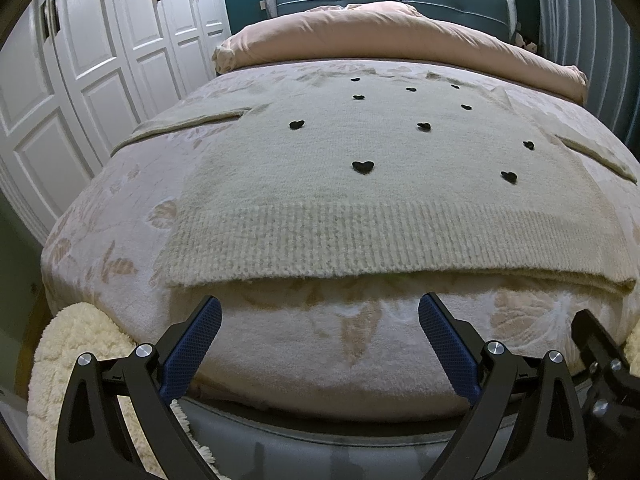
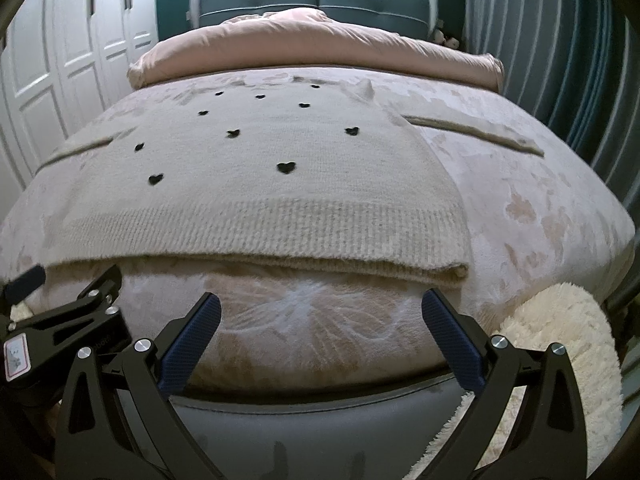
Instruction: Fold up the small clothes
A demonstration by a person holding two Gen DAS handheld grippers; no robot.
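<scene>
A cream knit sweater [image 1: 360,200] with small black hearts lies flat on the bed, sleeves spread to both sides, ribbed hem toward me. It also shows in the right wrist view [image 2: 260,184]. My left gripper [image 1: 320,312] is open and empty, just short of the hem's left half, above the bed's foot. My right gripper [image 2: 320,308] is open and empty, just short of the hem's right half. The right gripper's body shows at the left view's right edge [image 1: 600,360], and the left gripper's body shows in the right view [image 2: 68,320].
The bed has a pale floral plush cover [image 1: 120,208] and a folded pink duvet [image 1: 400,36] at the headboard. White wardrobe doors [image 1: 80,60] stand left. A fluffy cream rug [image 2: 560,340] lies at the bed's foot, and the grey bed frame edge [image 2: 320,412] is below.
</scene>
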